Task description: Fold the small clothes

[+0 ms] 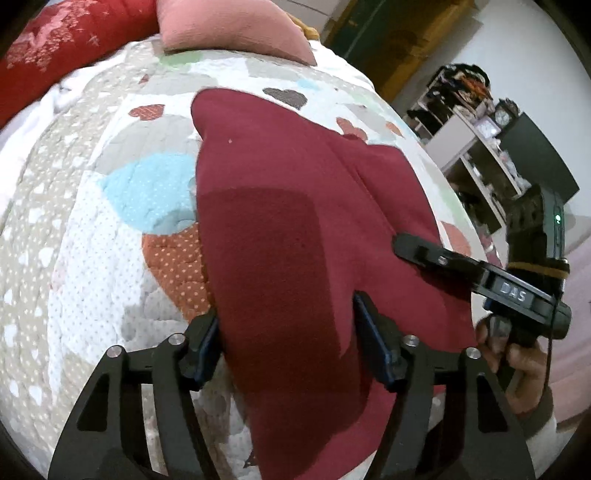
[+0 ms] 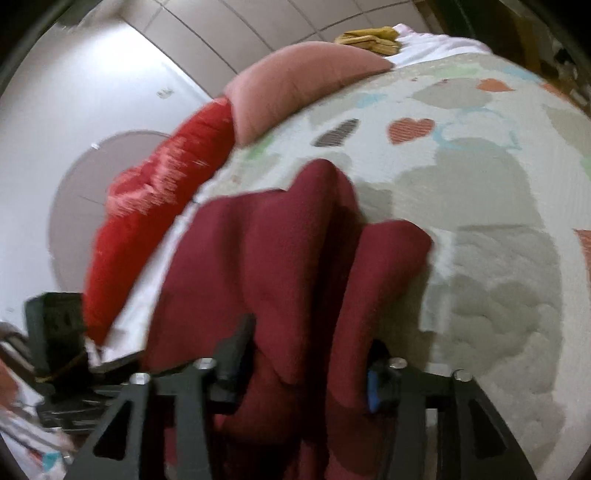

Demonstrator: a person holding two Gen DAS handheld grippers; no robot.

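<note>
A maroon garment point(image 1: 288, 221) lies spread on the heart-patterned quilt point(image 1: 92, 229). It runs toward me between the fingers of my left gripper point(image 1: 288, 332). The jaws stand apart over flat, unsqueezed cloth, and the left pad meets the garment's left edge. My right gripper point(image 1: 402, 245) rests low on the garment's right side, held by a hand point(image 1: 517, 365). In the blurred right wrist view the garment point(image 2: 280, 258) rises in thick folds and fills the gap of the right gripper point(image 2: 306, 369). Whether its pads press the cloth I cannot make out.
A pink pillow point(image 1: 229, 29) and a red patterned cushion point(image 1: 62, 59) lie at the head of the bed. A yellow cloth point(image 2: 369, 37) sits behind the pillow. Cluttered shelves point(image 1: 480, 122) stand beyond the bed's right edge. Open quilt point(image 2: 498, 221) lies right of the garment.
</note>
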